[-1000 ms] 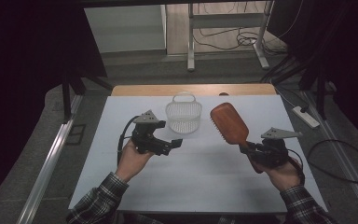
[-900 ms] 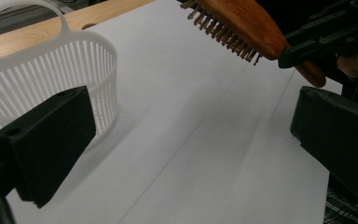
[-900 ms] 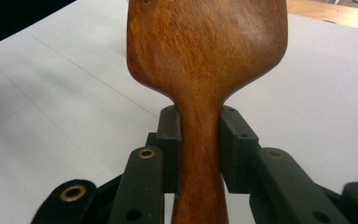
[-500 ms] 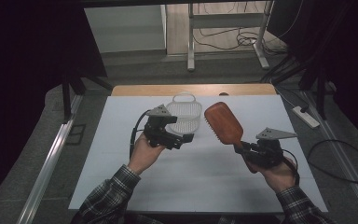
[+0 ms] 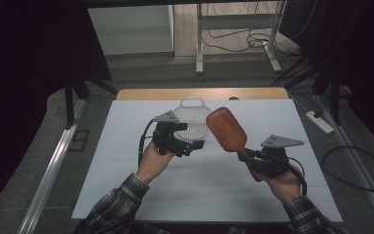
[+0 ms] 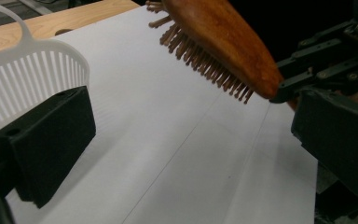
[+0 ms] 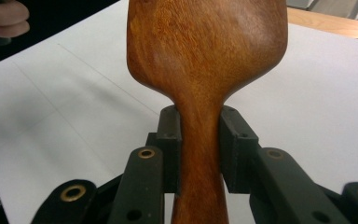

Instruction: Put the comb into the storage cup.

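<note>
**Wooden brush clamped in right tongs, left tongs spread wide beside white basket**

Held by the handle in the right tongs (image 5: 249, 158): a wooden hairbrush (image 5: 226, 130), both pads pressed flat against the narrow neck just below the paddle, as seen up close in the right gripper view (image 7: 200, 149). Lifted clear of the table (image 5: 126, 195), paddle angled up and away from the right hand (image 5: 285, 183), toward the middle of the white sheet. Smooth reddish back turned upward; bristles (image 6: 205, 58) facing down and toward the left side, plainly visible from the left gripper view, hanging over bare white surface without touching it.

Left tongs (image 5: 191, 146) wide apart, nothing between the pads. One black pad (image 6: 46, 140) low at the left of its own view, the other (image 6: 340, 135) at the right edge, white table between them. Gripped in the left hand (image 5: 153, 163), raised above the table, pointing across toward the brush. Near the brush head but apart from it.

Just behind the left tongs: a white slotted plastic basket (image 5: 195, 122) with a loop handle, resting on the table near its far edge. In the left gripper view its ribbed wall (image 6: 32, 79) right beside the left pad; contact between them not clear. Brush head close to the basket's right side in the high view.

Plaid sleeves (image 5: 117, 204) entering from the bottom edge.
</note>
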Demonstrator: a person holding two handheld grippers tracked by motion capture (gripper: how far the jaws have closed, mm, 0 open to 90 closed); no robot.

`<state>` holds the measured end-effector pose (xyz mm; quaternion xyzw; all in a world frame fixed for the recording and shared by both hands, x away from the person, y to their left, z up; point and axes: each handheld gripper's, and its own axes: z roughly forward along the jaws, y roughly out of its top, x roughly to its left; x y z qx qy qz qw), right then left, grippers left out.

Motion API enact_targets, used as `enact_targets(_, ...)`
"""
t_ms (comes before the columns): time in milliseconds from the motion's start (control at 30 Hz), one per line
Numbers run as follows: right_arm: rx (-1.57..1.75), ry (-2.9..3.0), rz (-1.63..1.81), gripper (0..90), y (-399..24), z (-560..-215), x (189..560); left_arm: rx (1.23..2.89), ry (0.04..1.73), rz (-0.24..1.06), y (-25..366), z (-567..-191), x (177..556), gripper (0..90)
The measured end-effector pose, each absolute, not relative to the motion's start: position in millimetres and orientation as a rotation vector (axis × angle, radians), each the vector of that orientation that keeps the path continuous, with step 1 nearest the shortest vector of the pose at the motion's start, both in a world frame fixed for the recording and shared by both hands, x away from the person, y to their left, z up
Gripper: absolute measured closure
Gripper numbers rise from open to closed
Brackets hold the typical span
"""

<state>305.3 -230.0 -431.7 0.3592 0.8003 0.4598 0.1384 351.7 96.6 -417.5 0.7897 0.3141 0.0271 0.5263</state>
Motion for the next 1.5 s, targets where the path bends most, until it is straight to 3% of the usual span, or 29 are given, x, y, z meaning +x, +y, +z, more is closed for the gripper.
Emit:
enact_targets(600, 0.983, 2.308, 1.380, 72.2, -208, -434, 301, 1.860, 0.748, 0.024, 90, -418, 354, 0.0)
enact_targets(1500, 0.900, 2.340, 1.439, 72.2, -183, -439, 291, 1.837, 0.766, -0.136, 79, -431, 363, 0.0)
